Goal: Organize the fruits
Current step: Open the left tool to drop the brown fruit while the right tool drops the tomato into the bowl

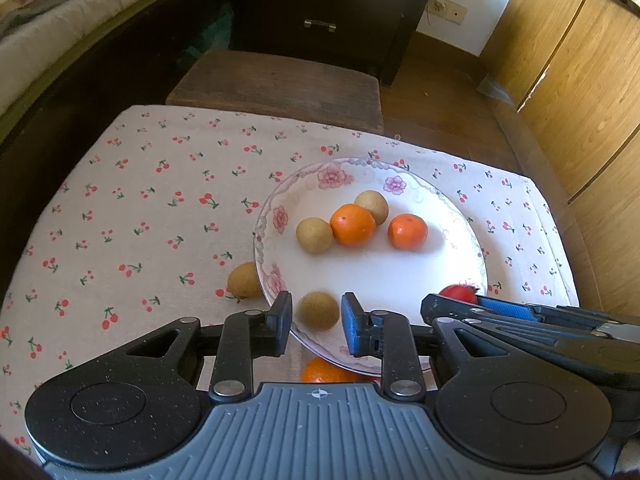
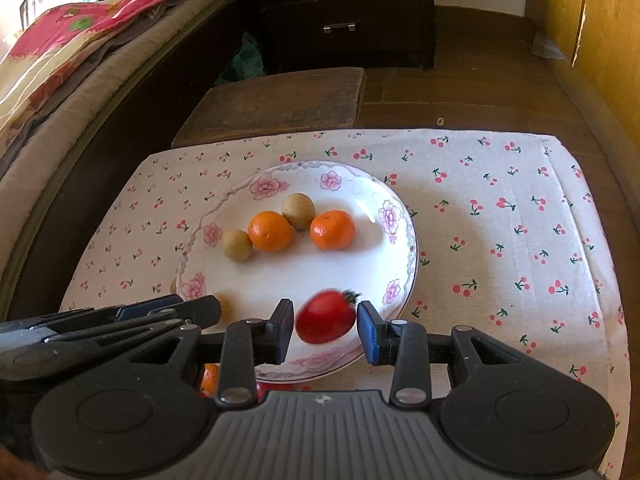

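Left wrist view: the left claw (image 1: 314,320) stands slightly apart, and a small brown fruit (image 1: 319,310), blurred, sits between its pads with a thin gap on each side. The fruit is over the near rim of the plate (image 1: 460,208). Ahead of the claw, two oranges (image 1: 353,224) and two more brown fruits lie on the plate.

Right wrist view: the right claw (image 2: 325,326) is clamped on a tomato (image 2: 326,316), which meets both pads over the plate's (image 2: 408,240) near edge. The oranges (image 2: 271,231) lie further ahead.
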